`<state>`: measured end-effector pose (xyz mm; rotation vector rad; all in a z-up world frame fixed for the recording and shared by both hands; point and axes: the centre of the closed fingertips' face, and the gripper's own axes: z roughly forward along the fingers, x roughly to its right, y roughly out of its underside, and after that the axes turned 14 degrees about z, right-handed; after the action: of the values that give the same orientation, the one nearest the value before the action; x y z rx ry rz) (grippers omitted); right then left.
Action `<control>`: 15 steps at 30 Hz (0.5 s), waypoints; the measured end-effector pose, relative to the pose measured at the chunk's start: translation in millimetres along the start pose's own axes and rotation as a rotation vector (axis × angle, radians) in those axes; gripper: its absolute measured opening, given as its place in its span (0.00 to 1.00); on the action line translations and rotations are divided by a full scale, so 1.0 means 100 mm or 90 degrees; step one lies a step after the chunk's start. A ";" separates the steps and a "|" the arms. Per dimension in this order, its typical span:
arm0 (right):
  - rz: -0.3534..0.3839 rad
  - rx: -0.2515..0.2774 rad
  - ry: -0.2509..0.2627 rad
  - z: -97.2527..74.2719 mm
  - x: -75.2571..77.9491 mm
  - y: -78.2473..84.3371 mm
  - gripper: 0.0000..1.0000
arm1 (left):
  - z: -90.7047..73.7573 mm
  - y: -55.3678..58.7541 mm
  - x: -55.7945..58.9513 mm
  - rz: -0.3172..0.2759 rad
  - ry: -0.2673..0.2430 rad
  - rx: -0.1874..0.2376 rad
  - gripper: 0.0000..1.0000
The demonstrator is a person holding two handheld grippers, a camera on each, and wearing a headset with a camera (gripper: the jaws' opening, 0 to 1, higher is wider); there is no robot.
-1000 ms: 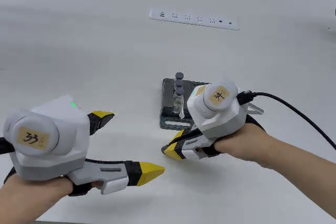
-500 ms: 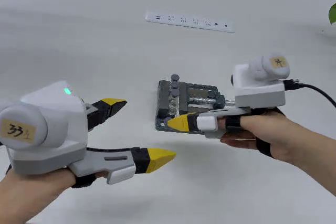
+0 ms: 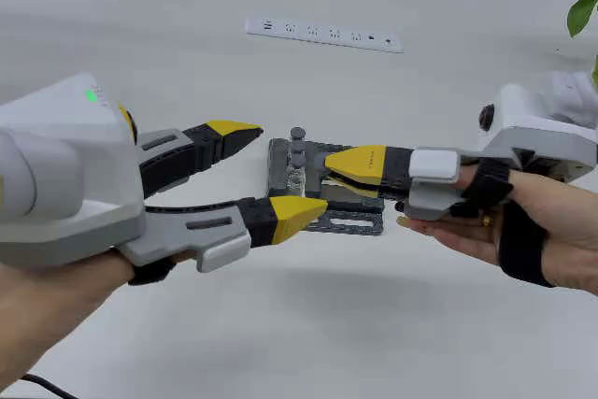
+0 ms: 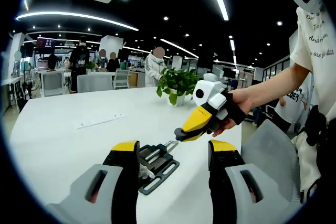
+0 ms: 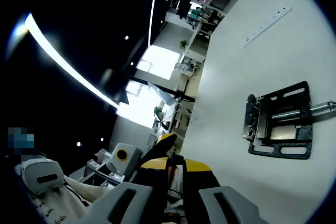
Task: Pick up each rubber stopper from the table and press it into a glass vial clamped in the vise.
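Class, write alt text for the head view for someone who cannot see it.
Near a vise holding vials, the open left gripper faces the shut right gripper, both hand-held. A power strip lies behind on the white table.

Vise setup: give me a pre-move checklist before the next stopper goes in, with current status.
1. Vise sits flat on the table: ok.
2. Vials upright in the vise: ok.
3. Left gripper open: ok.
4. Right gripper shut; carrying anything: cannot tell.
5. An unplugged vial to aim at: cannot tell.
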<state>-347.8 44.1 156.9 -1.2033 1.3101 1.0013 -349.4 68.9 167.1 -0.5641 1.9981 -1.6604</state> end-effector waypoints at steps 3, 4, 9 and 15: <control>0.043 0.018 -0.034 -0.06 -0.11 0.01 0.05 | 0.02 -0.08 0.05 0.014 0.016 0.014 0.40; 0.048 0.018 -0.041 -0.08 -0.12 0.01 0.05 | 0.03 -0.09 0.06 0.016 0.018 0.016 0.38; 0.097 0.031 -0.067 -0.13 -0.16 0.06 0.05 | 0.09 -0.15 0.13 0.022 0.037 0.027 0.30; 0.136 0.006 -0.073 -0.16 -0.18 0.20 0.05 | 0.16 -0.19 0.26 0.025 0.068 0.036 0.22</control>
<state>-371.1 33.2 174.9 -0.9969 1.3709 1.1979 -360.0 37.8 180.4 -0.4220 2.0150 -1.7508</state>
